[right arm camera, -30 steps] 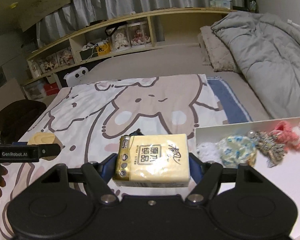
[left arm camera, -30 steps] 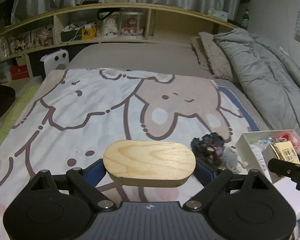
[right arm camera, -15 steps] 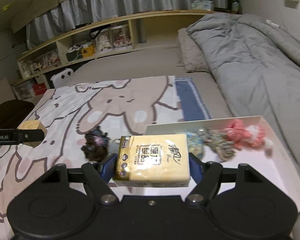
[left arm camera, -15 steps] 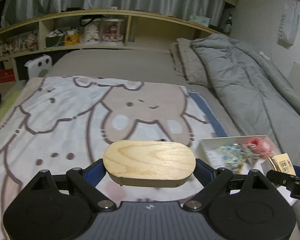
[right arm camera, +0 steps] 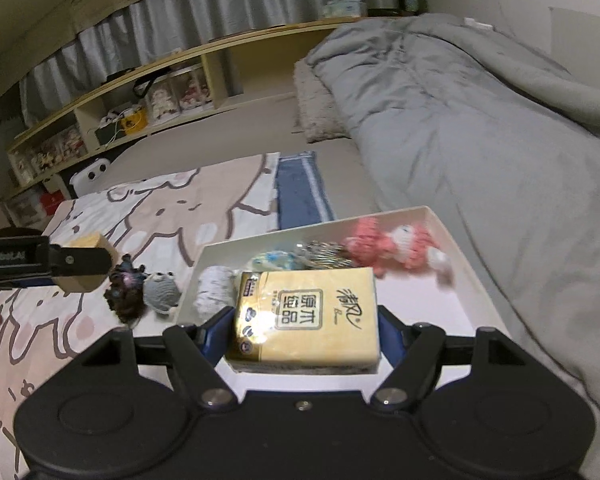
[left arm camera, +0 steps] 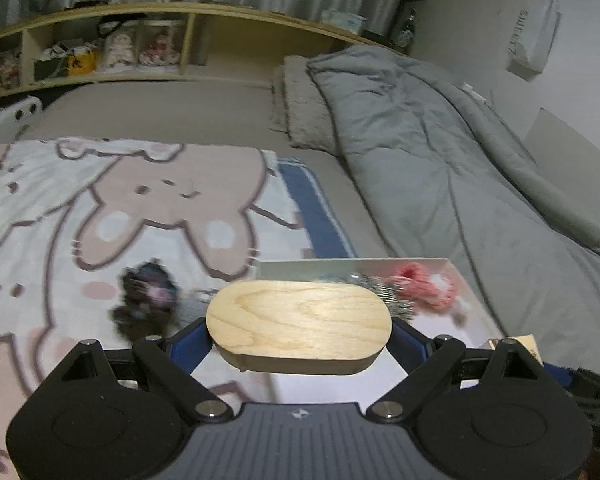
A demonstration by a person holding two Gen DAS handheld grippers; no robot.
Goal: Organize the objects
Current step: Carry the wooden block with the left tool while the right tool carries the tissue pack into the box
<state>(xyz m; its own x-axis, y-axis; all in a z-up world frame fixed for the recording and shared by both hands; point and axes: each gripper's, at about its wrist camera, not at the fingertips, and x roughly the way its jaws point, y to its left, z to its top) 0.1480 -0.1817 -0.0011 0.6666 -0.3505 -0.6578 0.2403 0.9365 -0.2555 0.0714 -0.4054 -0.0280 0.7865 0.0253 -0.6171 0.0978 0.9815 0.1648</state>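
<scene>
My left gripper (left arm camera: 299,334) is shut on an oval wooden box (left arm camera: 299,326), held above the near left edge of a white tray (left arm camera: 296,267). My right gripper (right arm camera: 306,332) is shut on a yellow tissue pack (right arm camera: 307,316), held over the white tray (right arm camera: 458,256). The tray holds a pink knitted toy (right arm camera: 392,246), a keychain bundle (right arm camera: 324,254), a blue-white item (right arm camera: 274,260) and a white knitted ball (right arm camera: 214,288). A dark fuzzy toy (right arm camera: 126,290) and a grey knitted toy (right arm camera: 162,292) lie on the blanket left of the tray. The left gripper with the wooden box (right arm camera: 86,264) shows at the left.
A cartoon rabbit blanket (left arm camera: 100,216) covers the bed. A grey duvet (left arm camera: 440,152) and a pillow (left arm camera: 300,120) lie to the right. A wooden shelf (left arm camera: 140,48) with dolls and boxes runs along the far side.
Both grippers have moved right, toward and over the white tray, each still holding its object. The tray and toys now sit closer and more central in both views.
</scene>
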